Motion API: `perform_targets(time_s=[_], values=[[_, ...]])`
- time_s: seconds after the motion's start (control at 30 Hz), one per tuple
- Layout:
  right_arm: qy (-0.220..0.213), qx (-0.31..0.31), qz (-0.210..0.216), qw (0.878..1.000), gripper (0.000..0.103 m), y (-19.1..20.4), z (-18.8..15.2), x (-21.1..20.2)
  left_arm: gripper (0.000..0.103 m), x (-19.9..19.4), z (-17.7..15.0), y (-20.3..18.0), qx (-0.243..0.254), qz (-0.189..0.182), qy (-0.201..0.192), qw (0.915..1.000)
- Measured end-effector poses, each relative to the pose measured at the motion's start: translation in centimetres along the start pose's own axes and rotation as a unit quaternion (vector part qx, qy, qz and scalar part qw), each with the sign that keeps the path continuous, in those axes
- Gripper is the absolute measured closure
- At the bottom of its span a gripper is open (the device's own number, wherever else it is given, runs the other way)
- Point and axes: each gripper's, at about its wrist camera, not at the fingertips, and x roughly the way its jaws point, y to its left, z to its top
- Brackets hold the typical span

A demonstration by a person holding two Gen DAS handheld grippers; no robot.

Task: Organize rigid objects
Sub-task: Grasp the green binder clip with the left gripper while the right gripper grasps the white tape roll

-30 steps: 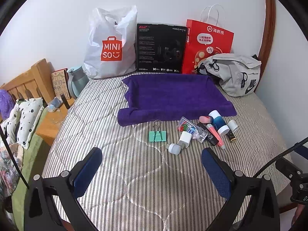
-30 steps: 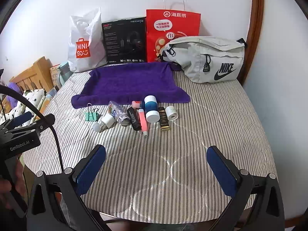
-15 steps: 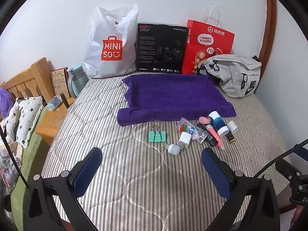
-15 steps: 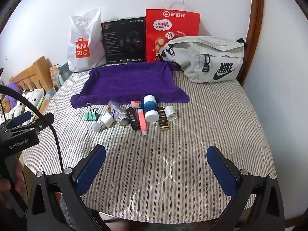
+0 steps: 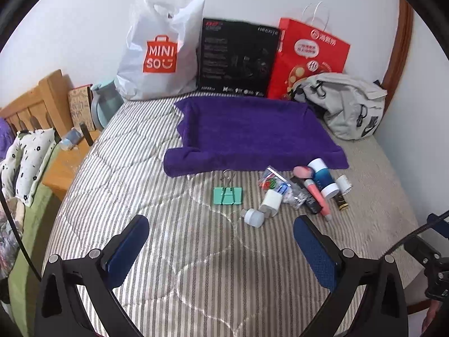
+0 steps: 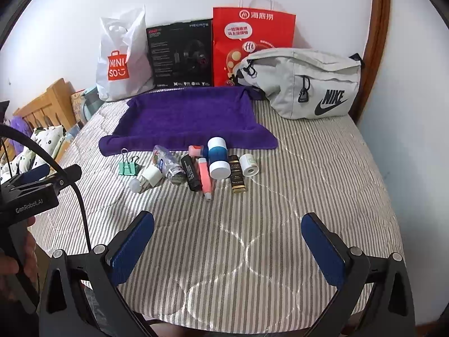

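Note:
Several small items lie in a row on the striped bed in front of a purple towel: a green binder clip, a small white jar, a white adapter, a clear bag of pins, a black tube, a pink tube, a blue-and-white bottle, a dark little bottle and a white roll. My left gripper is open, short of the clip. My right gripper is open, short of the row. Neither holds anything.
Against the wall stand a white Miniso bag, a black box and a red paper bag. A grey Nike pouch lies at the back right. A wooden headboard and pillows are at the left.
Both grippers have crept slightly forward toward the row of items. Nothing on the bed has moved.

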Motion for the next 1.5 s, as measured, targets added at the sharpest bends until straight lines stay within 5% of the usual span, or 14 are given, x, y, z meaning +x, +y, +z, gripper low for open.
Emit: perform_targets(time_s=[0.77, 1.07, 1.2, 1.27, 1.5], values=[[0.083, 0.033, 0.033, 0.995, 0.001, -3.8, 1.0, 11.4, 0.001, 14.1, 1.6, 0.6, -0.019, 0.006, 0.083, 0.9964], [0.081, 0.045, 0.041, 0.995, 0.006, -5.3, 2.1, 13.2, 0.023, 15.4, 1.3, -0.8, 0.013, 0.033, 0.084, 0.9959], [0.077, 0.047, 0.035, 0.995, 0.012, -6.1, 2.8, 14.6, 0.051, 14.9, 1.3, -1.2, 0.026, 0.024, 0.073, 0.9967], [0.084, 0.051, 0.035, 0.995, 0.025, -6.5, 3.2, 15.6, 0.062, 14.7, 1.3, -1.4, 0.033, 0.018, 0.071, 0.9968], [0.078, 0.046, 0.043, 0.995, 0.034, -6.7, 4.8, 18.0, 0.063, 14.7, 1.3, -1.6, 0.039, 0.015, 0.067, 0.9969]])
